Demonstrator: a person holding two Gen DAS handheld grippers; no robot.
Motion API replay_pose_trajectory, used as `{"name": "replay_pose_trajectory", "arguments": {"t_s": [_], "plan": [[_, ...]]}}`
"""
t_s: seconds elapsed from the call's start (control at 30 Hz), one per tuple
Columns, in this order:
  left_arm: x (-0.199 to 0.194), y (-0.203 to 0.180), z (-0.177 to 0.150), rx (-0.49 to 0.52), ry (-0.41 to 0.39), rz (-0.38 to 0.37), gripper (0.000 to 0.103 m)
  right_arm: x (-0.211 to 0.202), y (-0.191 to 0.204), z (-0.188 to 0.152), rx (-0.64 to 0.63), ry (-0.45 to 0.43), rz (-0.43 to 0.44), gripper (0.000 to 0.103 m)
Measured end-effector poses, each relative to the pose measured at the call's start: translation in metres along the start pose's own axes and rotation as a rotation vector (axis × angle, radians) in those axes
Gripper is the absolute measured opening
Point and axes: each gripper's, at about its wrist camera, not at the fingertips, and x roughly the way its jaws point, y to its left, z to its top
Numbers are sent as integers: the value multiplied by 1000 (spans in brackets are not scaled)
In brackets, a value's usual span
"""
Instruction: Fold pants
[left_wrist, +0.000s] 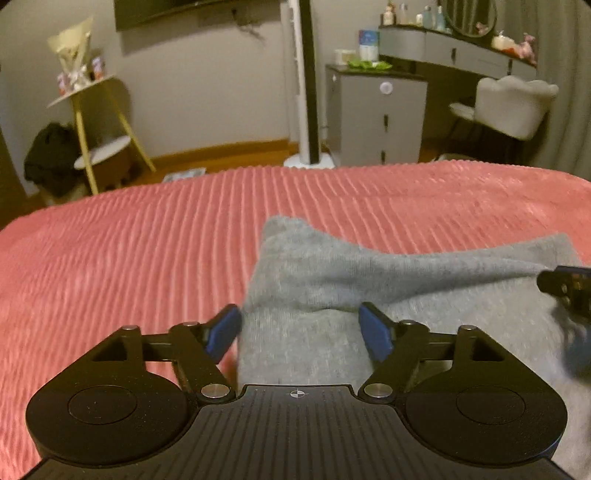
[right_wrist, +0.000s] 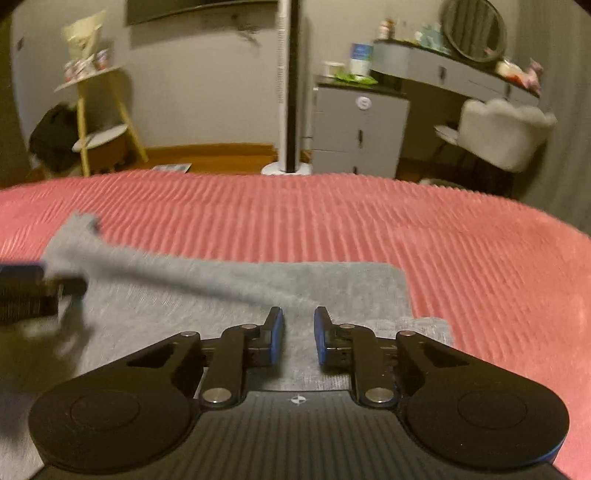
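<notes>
Grey knit pants (left_wrist: 369, 273) lie folded on the pink ribbed bedspread (left_wrist: 129, 251), with a raised fold ridge running across them. My left gripper (left_wrist: 301, 325) is open wide over the pants' left edge, holding nothing. My right gripper (right_wrist: 298, 332) is partly open with a narrow gap, low over the pants (right_wrist: 221, 288) near their right edge; no cloth shows between its pads. The right gripper shows blurred at the right edge of the left wrist view (left_wrist: 565, 284), and the left gripper shows at the left edge of the right wrist view (right_wrist: 33, 288).
The bedspread (right_wrist: 443, 251) reaches all around the pants. Beyond the far bed edge stand a yellow shelf stand (left_wrist: 92, 122), a tower fan (left_wrist: 308, 81), a grey cabinet (left_wrist: 373, 118), a vanity desk and a white chair (left_wrist: 513, 107).
</notes>
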Motion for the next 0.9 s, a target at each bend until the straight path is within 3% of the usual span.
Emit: {"name": "replay_pose_trajectory", "arguments": {"t_s": [0.07,0.1,0.17,0.23,0.3,0.4,0.47,0.57,0.8,0.87,0.9], "plan": [[-10,6,-3,-24,6,-24,75,4,-5,2,44,12,8,16],[-18,10,-6,-49,16,-51,69,1,-4,1,42,13,8,16],[-37,14,-19,-68,41,-125,67,-13,-3,-2,35,1,22,19],[-55,14,-40,-46,41,-166,67,-36,-6,-13,66,0,104,22],[-66,11,-66,-10,62,-190,69,-54,-7,-37,86,60,193,23],[-82,8,-94,45,19,-166,69,-86,-7,-77,-6,12,189,23],[-86,17,-95,-16,49,-175,69,-101,-16,-90,13,10,193,23],[-92,26,-98,-112,90,-177,69,-112,-33,-96,82,30,210,21],[-129,21,-110,-98,83,-96,73,-122,-27,-104,-21,25,187,22],[-142,18,-120,-107,124,-79,83,-132,-27,-103,-11,43,154,22],[-147,16,-126,-109,158,-91,82,-139,-23,-106,-23,63,120,23]]}}
